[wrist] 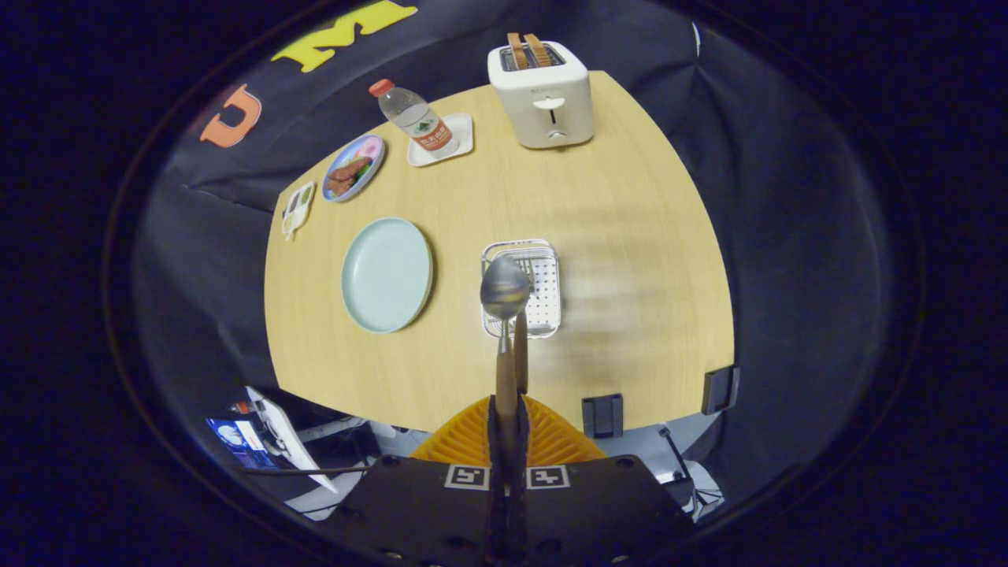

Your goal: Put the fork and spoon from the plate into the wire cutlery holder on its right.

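No text can be read with certainty here. The water bottle (413, 118) has a label with an orange band and a small green mark, but its writing is too small to read. On the gripper (505, 409), which is closed on the spoon (505, 315), there are 2 square black-and-white marker signs (508, 476); these are patterns, not letters.
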Tool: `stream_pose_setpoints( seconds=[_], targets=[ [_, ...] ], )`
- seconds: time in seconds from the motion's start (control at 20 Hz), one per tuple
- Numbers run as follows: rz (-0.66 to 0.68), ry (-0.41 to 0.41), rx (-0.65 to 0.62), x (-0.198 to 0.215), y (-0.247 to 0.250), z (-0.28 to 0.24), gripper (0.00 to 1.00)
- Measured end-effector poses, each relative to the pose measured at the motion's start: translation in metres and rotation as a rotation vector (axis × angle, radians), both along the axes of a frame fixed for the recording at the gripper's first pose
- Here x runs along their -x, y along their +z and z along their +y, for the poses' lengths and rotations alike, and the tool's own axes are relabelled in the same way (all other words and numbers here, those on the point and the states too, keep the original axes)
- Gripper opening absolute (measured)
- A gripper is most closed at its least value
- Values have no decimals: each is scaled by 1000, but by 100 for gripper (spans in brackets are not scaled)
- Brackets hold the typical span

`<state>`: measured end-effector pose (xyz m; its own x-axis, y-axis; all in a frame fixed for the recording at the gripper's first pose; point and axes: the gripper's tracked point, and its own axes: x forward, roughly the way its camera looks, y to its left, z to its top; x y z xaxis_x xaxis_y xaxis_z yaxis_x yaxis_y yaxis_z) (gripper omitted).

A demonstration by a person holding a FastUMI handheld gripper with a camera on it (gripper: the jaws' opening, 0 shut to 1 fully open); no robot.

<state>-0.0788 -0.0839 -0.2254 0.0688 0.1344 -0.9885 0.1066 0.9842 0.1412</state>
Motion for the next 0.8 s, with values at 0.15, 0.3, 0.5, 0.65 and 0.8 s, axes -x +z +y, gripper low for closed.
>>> stream_pose_setpoints(
  seconds=[0.15,0.3,0.5,0.65,0.8],
  targets=[
    [13,-18,4,-4,-4,-2,6],
    [18,-34,-5,-9,-5,-4,6],
    [23,-44,-6,-17,-9,-3,6],
    [23,-52,-5,-23,-10,-2,6],
    [25,-70,-8,-31,-13,-1,6]
  ],
)
